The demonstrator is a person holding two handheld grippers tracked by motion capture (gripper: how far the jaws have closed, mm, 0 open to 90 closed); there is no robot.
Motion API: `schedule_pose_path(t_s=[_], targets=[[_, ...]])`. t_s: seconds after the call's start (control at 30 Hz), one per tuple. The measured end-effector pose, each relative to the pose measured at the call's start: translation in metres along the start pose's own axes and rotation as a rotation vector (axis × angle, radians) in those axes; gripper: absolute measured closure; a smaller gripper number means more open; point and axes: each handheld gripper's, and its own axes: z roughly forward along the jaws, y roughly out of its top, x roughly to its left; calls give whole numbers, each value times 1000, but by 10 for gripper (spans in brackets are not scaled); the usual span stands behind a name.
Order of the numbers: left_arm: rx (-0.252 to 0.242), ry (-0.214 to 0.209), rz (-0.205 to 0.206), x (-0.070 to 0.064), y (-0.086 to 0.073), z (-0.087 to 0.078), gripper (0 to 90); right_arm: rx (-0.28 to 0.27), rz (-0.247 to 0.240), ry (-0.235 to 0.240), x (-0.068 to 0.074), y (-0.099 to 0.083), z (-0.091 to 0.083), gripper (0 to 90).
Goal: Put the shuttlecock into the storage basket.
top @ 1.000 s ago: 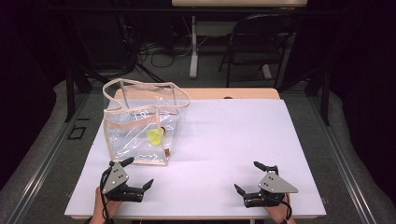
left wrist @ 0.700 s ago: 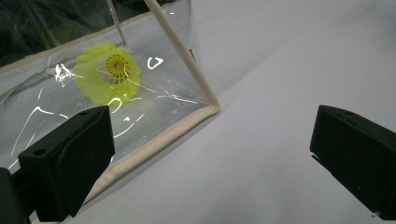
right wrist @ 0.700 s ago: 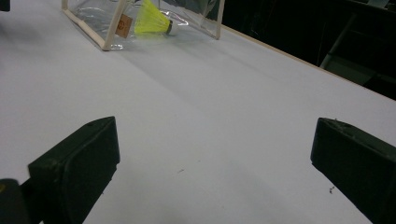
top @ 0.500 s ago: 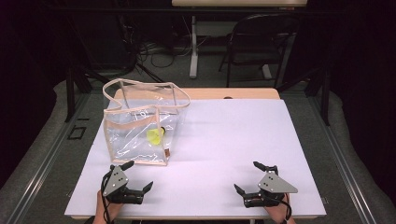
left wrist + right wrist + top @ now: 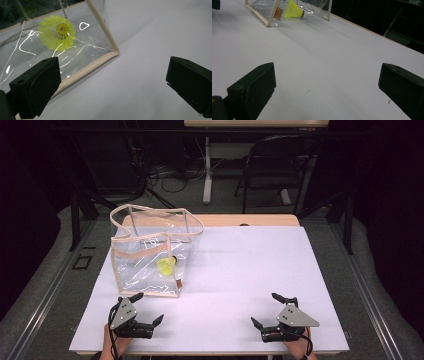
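The left claw [image 5: 148,309] is sitting low at the near left of the bench [image 5: 240,270], its jaws standing wide apart and gripping nothing. One jaw is reaching toward the near bottom edge of the clear bag [image 5: 150,251], just beside its cream-trimmed base; whether it is touching the trim I cannot tell. In the left gripper view the bag's corner [image 5: 115,52] is lying between and beyond the two black jaws, with bare white bench surface in the gap.

The right claw [image 5: 268,310] is resting at the near right of the bench, well apart from the bag, its jaws likewise spread wide and holding nothing; in the right gripper view only plain white surface is lying between them.

The yellow shuttlecock [image 5: 165,265] is lying inside the clear bag, on its side near the bag's right-hand wall, its skirt facing the left claw [image 5: 57,32]. The bag is standing upright on the left half of the bench, its top gaping open.
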Motion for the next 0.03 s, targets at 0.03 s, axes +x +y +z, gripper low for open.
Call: schedule_pose_path(t_s=[0.03], targets=[[2, 0, 2, 0, 0, 0, 0, 2, 0, 0, 0, 0, 0, 9]])
